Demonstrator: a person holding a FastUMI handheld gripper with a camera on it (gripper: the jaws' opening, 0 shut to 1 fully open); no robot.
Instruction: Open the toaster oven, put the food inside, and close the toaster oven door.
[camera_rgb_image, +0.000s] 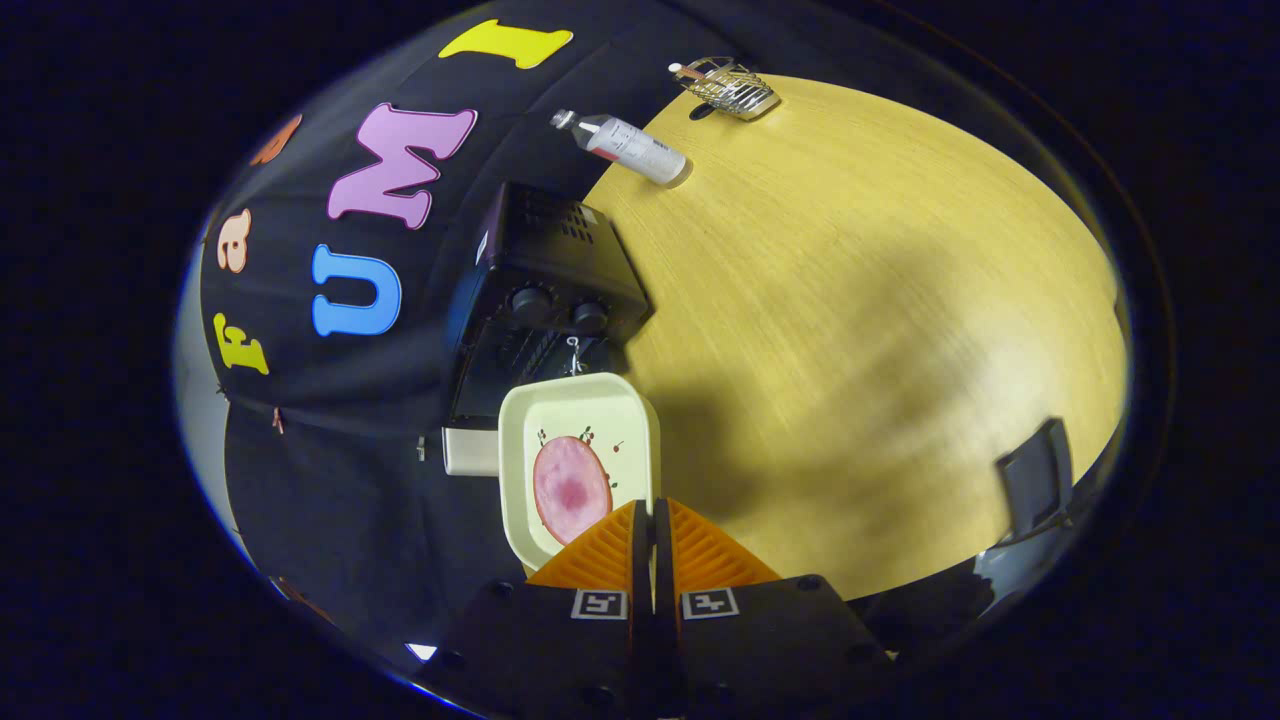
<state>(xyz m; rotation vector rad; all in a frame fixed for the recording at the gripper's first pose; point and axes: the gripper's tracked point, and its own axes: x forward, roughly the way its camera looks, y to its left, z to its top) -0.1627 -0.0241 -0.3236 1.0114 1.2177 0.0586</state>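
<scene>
At lower centre, the gripper (654, 512) fingers pinched the plate (580, 440) rim, ham slice (570, 487) aboard, before the toaster oven (545, 290).

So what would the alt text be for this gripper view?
The gripper holds the rim of a cream plate with a pink slice of ham on it, fingers shut on the plate's edge. Beyond it a black toaster oven stands on a wooden table, with a bottle and wire basket farther off.

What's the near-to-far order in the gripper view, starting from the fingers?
Gripper, fingers closed on the tray's edge → tray with the ham slice → toaster oven → bottle → wire basket.
</scene>
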